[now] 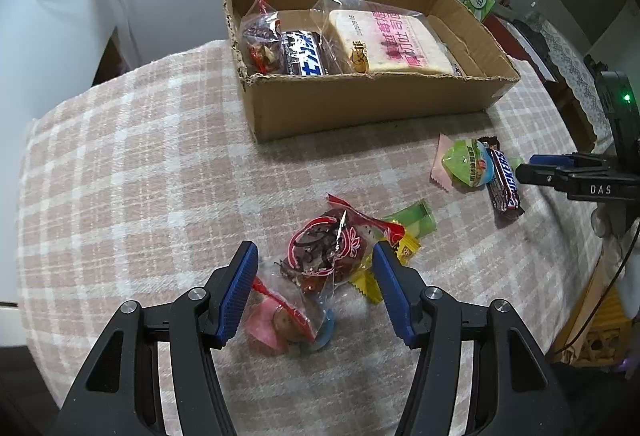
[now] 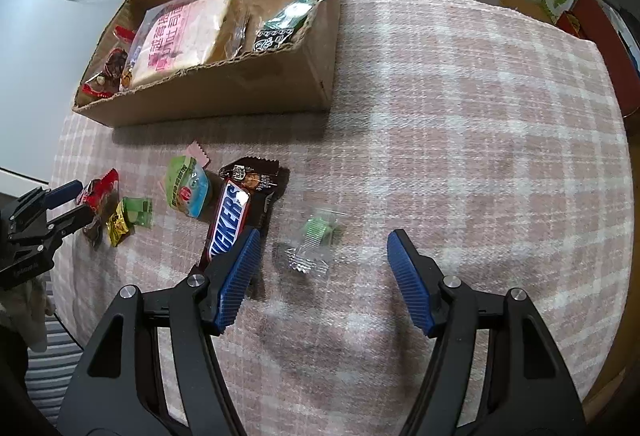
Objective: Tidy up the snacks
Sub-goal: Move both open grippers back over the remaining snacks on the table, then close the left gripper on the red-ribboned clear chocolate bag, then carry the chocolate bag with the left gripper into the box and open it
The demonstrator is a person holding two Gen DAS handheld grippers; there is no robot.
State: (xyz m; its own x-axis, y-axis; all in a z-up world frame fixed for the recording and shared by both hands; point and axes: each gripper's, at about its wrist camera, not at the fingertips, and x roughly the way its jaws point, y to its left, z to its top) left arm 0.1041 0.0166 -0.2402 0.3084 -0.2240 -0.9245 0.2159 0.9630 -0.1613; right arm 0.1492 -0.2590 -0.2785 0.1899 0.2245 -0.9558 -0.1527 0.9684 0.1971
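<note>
Jaws apart over red-wrapped snack (image 1: 326,250)

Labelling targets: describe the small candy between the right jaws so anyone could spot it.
Start at the cardboard box on the checked cloth. Nearer the camera, right of the Snickers bar, lies a small candy. It alone has a clear wrapper with a green centre.

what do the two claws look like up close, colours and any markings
Both match: the left claw and right claw have glossy black angular frames with cut-out slots, silver round pivot pins, and blue ribbed pads on the fingers. Seen from the side, the right one carries white "DAS" lettering, a green light and a thin dark cable.
</note>
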